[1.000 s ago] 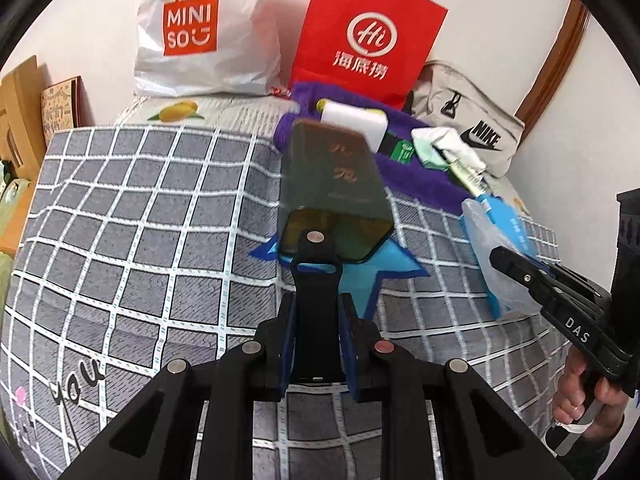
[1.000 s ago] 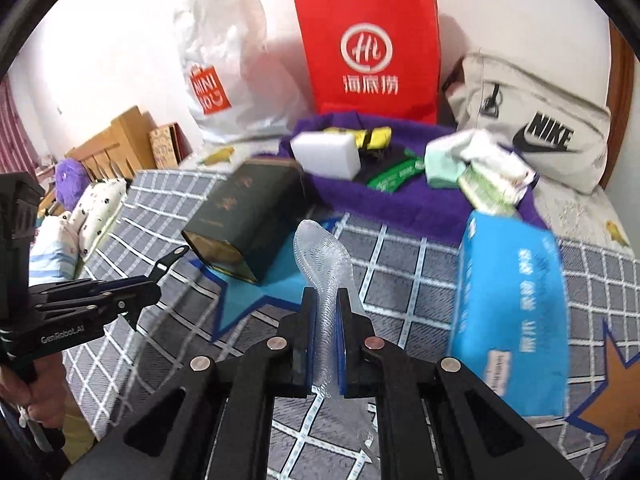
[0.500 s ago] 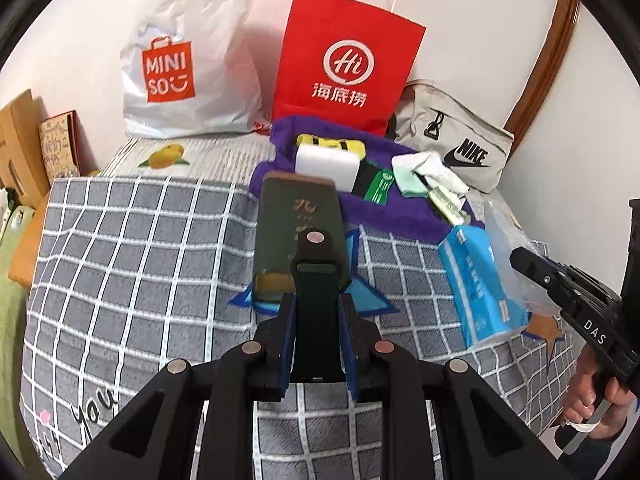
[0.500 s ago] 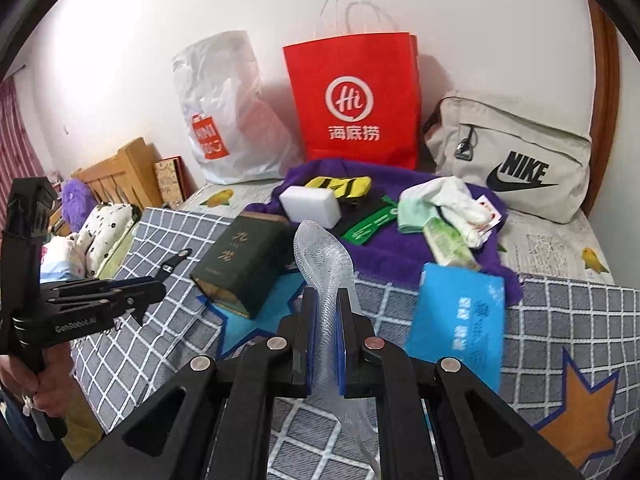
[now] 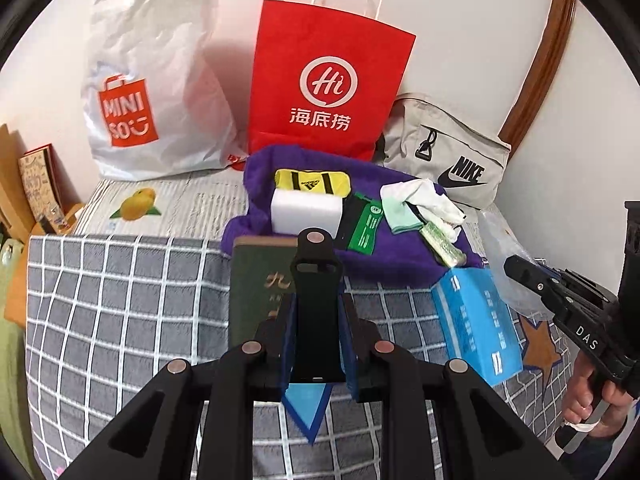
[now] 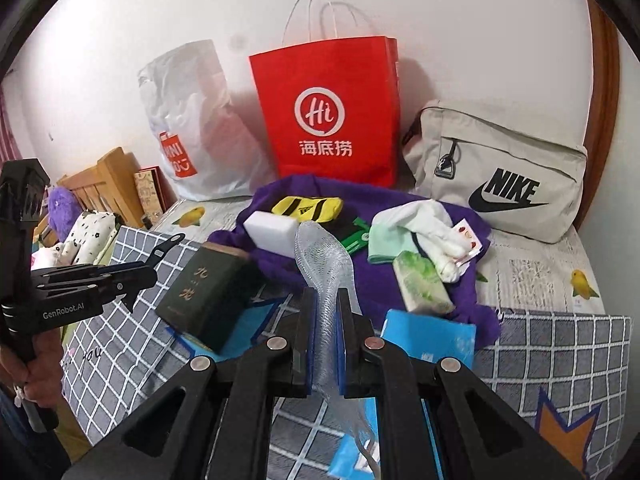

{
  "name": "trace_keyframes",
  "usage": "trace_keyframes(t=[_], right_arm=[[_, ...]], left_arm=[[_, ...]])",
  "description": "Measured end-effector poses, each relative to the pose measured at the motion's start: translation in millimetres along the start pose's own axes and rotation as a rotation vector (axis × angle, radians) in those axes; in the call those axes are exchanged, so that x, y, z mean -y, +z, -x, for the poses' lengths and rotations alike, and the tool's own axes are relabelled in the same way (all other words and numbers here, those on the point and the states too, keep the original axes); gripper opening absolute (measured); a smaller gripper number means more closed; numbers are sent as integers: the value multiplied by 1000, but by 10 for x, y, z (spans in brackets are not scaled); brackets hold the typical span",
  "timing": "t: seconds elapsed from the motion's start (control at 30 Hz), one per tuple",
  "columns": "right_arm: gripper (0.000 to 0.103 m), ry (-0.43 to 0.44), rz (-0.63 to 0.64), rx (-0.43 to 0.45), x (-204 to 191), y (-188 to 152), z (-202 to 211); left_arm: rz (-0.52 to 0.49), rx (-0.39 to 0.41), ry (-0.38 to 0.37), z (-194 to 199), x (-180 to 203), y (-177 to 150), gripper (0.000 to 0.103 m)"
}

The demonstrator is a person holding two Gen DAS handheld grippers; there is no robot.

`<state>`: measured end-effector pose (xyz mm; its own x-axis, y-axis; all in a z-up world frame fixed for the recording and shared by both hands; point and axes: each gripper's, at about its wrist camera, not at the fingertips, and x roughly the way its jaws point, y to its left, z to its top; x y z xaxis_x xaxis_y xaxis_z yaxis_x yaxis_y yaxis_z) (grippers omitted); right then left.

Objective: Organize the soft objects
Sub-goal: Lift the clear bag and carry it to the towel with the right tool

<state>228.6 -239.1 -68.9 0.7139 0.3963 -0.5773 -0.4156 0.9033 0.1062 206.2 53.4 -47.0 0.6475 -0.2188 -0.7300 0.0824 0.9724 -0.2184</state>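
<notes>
My left gripper (image 5: 315, 344) is shut on a black strap-like piece (image 5: 316, 280) that sticks up between its pads, above the checked blanket. My right gripper (image 6: 324, 344) is shut on a clear bubble-wrap bag (image 6: 322, 256); this bag also shows in the left wrist view (image 5: 500, 256). On a purple towel (image 5: 404, 256) lie a white sponge block (image 5: 306, 210), a yellow pouch (image 5: 312, 180), a green tag (image 5: 366, 230), white and mint cloths (image 5: 416, 200) and a green packet (image 5: 442, 244). A dark green box (image 5: 256, 288) and a blue tissue pack (image 5: 476, 320) lie on the blanket.
A red paper bag (image 5: 328, 88), a white Miniso bag (image 5: 152, 92) and a beige Nike bag (image 5: 444, 160) stand against the wall. Wooden furniture (image 6: 104, 184) and plush items (image 6: 64, 208) are to the left. The checked blanket (image 5: 120, 300) covers the near bed.
Both grippers have drawn back and up from the bed, so the objects look smaller and farther. Each keeps its hold.
</notes>
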Motion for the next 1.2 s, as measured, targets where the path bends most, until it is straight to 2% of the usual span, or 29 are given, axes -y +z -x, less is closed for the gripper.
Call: trace_keyframes(t=[0.77,1.2], right_arm=[[8,-43,-6,-22,462,465,-392],[9,-40,-9,-36,717,714,-851]], left_arm=[[-53,-26,-18,-559,168,627,20],[-67,-66,-46,-921,206,870,20]])
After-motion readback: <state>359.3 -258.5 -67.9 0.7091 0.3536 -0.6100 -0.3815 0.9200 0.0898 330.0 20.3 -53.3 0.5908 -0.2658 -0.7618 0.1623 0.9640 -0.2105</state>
